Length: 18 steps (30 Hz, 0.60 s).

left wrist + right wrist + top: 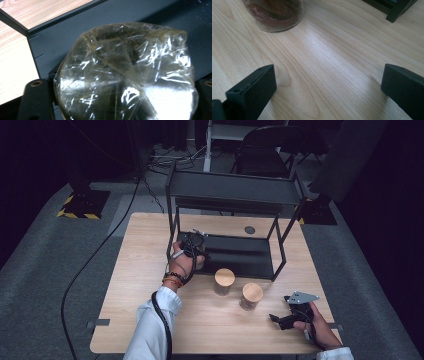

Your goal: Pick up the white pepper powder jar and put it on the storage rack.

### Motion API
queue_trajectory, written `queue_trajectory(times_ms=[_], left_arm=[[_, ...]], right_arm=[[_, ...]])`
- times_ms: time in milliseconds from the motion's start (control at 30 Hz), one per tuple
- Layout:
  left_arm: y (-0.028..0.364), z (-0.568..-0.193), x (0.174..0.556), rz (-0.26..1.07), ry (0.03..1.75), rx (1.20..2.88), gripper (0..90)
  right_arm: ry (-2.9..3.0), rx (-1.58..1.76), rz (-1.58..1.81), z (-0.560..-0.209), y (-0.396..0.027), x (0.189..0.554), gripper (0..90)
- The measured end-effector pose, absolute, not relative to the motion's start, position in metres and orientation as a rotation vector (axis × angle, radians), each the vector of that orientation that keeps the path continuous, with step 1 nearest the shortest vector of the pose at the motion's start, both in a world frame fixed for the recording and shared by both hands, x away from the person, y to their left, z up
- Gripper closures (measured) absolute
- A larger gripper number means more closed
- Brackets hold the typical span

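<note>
**Clear film pouch at the rack's lower shelf, left gripper parted around it**

Crinkled clear plastic pouch with dark dried contents (125, 72) lies between the jaws of the left gripper (192, 241), on or just above the black lower shelf (75, 32) of the black metal two-tier rack (230, 195); whether it rests on the shelf cannot be told. The jaws flank the pouch at either side and stand a little apart; pad contact is not visible, and the grip reads as loosened rather than clamped. The pouch lies straight ahead of this gripper, at the shelf's left front corner, with shelf free behind it. It is roundish, with no marked long axis. Judged from this, the coming move turns on backing the left gripper out toward the desk's near edge without dragging the film.

The right gripper (290, 317) rests near the light wooden desk's (150, 320) near right corner, jaws wide apart and empty over bare wood. Two glass jars with wooden lids (224, 281) (251, 295) stand side by side in front of the rack, between the two hands; the right gripper is the nearer to them. The right jar's base shows just ahead of its jaws (275, 15). Beyond the desk: grey carpet, a black cable, a folding chair, dark surroundings.
</note>
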State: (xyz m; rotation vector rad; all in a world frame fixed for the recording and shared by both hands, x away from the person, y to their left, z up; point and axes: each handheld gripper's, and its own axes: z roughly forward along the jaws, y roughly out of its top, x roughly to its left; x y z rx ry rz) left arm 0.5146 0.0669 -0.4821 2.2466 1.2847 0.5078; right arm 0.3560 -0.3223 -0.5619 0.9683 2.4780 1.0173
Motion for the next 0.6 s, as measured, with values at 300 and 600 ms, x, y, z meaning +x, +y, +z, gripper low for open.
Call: queue_trajectory(times_ms=[300, 600], left_arm=[[0.0690, -0.4817, 0.5123, 0.504, 1.287, 2.256, 13.8], [0.0694, -0.4797, 0.5113, 0.519, 1.281, 2.260, 8.9]], right_arm=[[2.478, 0.968, 1.017, -0.5619, -0.3223, 0.3560, 0.0], [2.478, 0.968, 1.017, -0.5619, -0.3223, 0.3560, 0.0]])
